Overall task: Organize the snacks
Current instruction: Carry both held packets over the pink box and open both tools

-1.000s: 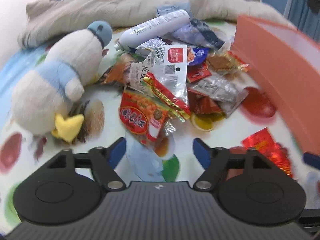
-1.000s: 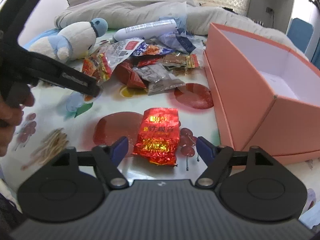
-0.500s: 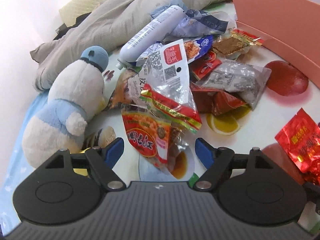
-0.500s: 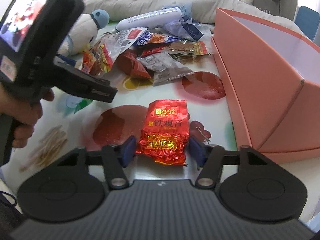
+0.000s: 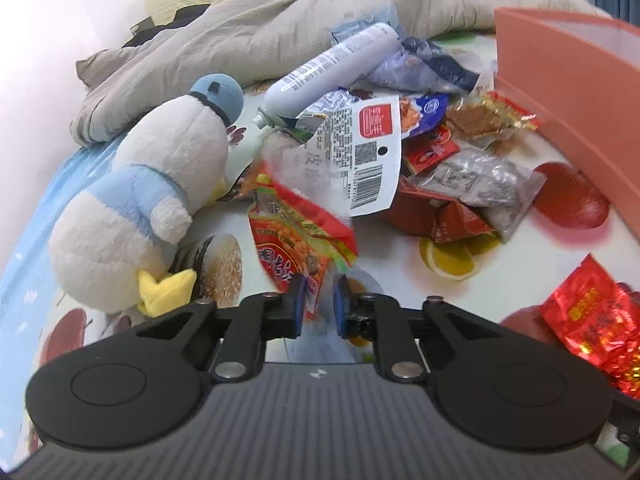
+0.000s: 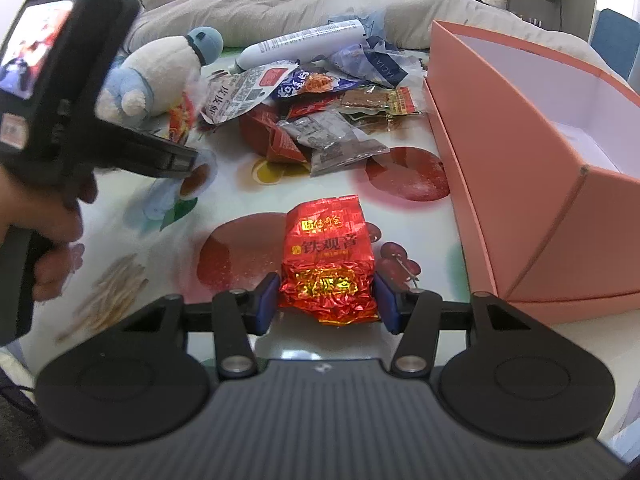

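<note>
The left gripper [image 5: 318,306] has its two blue pads nearly together, pinched on the lower corner of one red-and-orange peanut snack packet [image 5: 296,240], which rises up and away from the fingertips; motion blur makes it hard to say how much of the packet is between them. Just beyond that packet, ahead of the fingers, a clear bag with a white barcode label [image 5: 360,160] leans over it. To the left of the fingers sits one plush duck [image 5: 152,196], white with a blue cap and yellow feet. Ahead and to the right lies the heap of loose snacks: one grey foil packet [image 5: 480,184], one crumpled dark red wrapper [image 5: 436,216] under it, one blue packet [image 5: 424,114], one clear-wrapped brown bar [image 5: 488,120]. One white tube [image 5: 332,68] lies at the far end of the heap, touching the grey blanket [image 5: 248,40].

The right gripper [image 6: 327,303] clasps one shiny red tea packet [image 6: 328,256] by its near end, a pad pressed on each side; the packet's far end points straight away from the fingers and its underside rests on the fruit-printed tablecloth [image 6: 132,280]. To the right of these fingers stands one open pink box [image 6: 512,184], its white inside showing nothing in it. The left gripper's handle and screen appear at the far left of this view.
</note>
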Action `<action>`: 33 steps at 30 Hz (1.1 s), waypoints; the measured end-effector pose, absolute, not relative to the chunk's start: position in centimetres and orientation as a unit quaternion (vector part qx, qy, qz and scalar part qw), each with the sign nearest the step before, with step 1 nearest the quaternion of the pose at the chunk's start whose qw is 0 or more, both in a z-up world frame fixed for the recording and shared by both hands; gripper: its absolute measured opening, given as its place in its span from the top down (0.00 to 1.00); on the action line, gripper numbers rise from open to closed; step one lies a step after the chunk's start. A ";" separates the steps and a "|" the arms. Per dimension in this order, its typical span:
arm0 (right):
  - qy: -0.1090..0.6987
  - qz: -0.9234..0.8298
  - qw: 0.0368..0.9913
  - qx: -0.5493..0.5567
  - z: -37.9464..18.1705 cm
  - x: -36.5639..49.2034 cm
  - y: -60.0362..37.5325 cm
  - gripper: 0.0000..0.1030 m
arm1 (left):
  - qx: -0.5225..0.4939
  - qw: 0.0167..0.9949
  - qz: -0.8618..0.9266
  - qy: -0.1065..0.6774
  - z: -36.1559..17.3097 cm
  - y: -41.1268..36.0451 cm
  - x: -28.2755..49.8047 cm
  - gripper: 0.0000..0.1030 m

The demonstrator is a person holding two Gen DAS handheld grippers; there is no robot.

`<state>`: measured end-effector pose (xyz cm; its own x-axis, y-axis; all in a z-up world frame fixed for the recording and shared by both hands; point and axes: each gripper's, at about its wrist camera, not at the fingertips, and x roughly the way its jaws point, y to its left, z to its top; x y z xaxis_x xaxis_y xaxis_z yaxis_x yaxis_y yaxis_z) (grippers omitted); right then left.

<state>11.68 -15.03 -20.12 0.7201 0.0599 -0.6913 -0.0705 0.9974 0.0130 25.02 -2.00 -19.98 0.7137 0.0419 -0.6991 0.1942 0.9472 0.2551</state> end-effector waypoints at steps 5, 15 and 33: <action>0.363 0.038 0.931 0.001 -19.2 10.7 -15.3 0.48 | 0.107 0.917 -0.047 0.380 -18.5 -1.5 22.7 0.92; 0.344 0.044 0.938 0.019 -17.0 8.6 -16.4 0.48 | 0.012 0.920 -0.061 0.387 -15.9 -0.9 17.9 0.93; 0.289 0.047 0.955 0.053 -11.2 6.9 -19.6 0.48 | -0.026 0.928 -0.112 0.353 -9.1 -3.6 14.5 0.96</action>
